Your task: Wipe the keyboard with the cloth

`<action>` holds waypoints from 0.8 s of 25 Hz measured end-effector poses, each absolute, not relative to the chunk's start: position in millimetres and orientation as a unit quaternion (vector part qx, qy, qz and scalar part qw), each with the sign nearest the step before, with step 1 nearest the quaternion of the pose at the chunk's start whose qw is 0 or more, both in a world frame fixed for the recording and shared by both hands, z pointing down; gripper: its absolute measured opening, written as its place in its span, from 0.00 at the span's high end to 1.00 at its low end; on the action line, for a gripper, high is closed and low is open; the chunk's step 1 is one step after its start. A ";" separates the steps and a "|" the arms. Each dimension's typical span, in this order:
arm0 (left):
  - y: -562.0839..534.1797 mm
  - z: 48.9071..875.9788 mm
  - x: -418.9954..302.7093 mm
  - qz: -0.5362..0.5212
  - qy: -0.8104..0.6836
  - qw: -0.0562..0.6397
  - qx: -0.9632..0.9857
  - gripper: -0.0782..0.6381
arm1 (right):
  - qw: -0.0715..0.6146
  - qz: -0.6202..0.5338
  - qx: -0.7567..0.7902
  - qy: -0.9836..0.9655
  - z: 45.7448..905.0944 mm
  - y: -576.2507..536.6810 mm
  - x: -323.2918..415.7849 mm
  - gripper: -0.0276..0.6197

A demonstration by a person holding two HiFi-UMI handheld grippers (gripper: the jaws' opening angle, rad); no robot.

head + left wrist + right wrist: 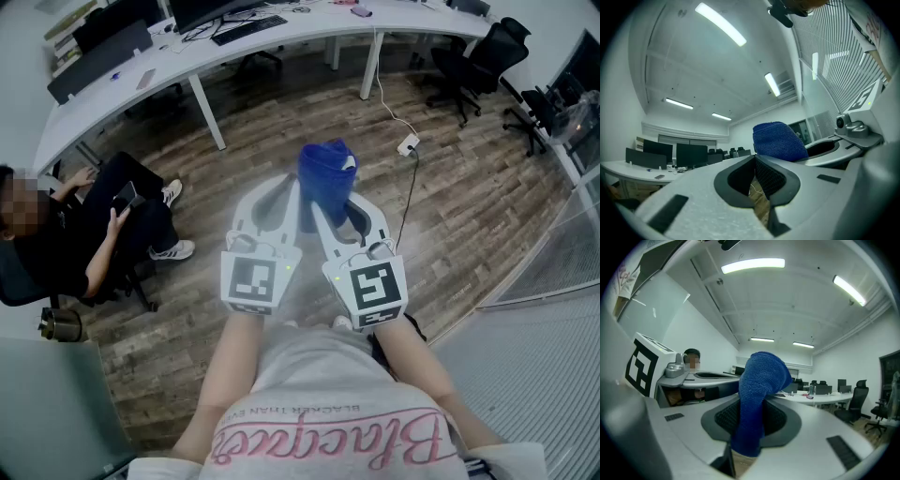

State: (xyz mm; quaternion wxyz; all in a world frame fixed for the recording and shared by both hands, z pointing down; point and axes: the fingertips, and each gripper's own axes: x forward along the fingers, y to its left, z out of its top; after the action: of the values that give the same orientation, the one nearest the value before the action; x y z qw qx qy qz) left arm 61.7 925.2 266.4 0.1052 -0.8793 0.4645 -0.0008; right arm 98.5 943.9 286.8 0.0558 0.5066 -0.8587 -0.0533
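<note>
Between right gripper [749, 427] fingers [782, 420]: clamped cloth [760, 378] pointing forward (lengthwise); left gripper [754, 161] fingers together.

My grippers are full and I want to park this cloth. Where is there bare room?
For the cloth: the white desk is bare just right of the keyboard, and the wood floor ahead is open. Crowded: the seated person at left, office chairs at right, a power strip on the floor.

Wood-plank floor [281, 159], long curved white worktop [319, 33] with monitors [691, 154], black office chairs [478, 61], white walls [693, 329], ceiling strip lights [752, 266], slatted panel [834, 61], seated person [103, 225] at left.
</note>
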 end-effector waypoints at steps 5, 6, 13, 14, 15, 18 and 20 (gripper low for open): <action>919.3 271.7 40.2 -0.004 0.461 0.104 -0.881 0.88 | 0.058 -0.050 0.509 -0.857 291.9 939.6 76.6 0.81; 917.5 272.5 34.9 -0.004 0.460 0.104 -0.882 0.88 | 0.058 -0.049 0.510 -0.857 292.5 937.9 71.2 0.81; 900.5 276.6 -6.5 -0.004 0.448 0.096 -0.889 0.88 | 0.061 -0.033 0.517 -0.853 298.6 924.1 30.8 0.81; 898.2 277.4 -11.1 -0.003 0.448 0.094 -0.889 0.88 | 0.062 -0.032 0.518 -0.852 299.4 923.5 27.0 0.81; 896.0 278.4 -14.6 -0.001 0.448 0.091 -0.889 0.88 | 0.063 -0.033 0.519 -0.852 300.2 923.2 24.3 0.81; 889.4 282.9 -20.2 0.005 0.449 0.082 -0.890 0.88 | 0.070 -0.036 0.519 -0.851 303.2 920.3 21.2 0.81; 883.7 285.9 -21.2 0.007 0.449 0.078 -0.890 0.88 | 0.071 -0.033 0.521 -0.850 305.2 914.2 22.3 0.81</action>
State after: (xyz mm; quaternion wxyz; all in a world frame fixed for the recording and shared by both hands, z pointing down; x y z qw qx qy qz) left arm -21.2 883.7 285.9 0.0776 -0.8900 0.4493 0.0067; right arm 22.3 914.2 305.2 0.0706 0.5208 -0.8501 -0.0328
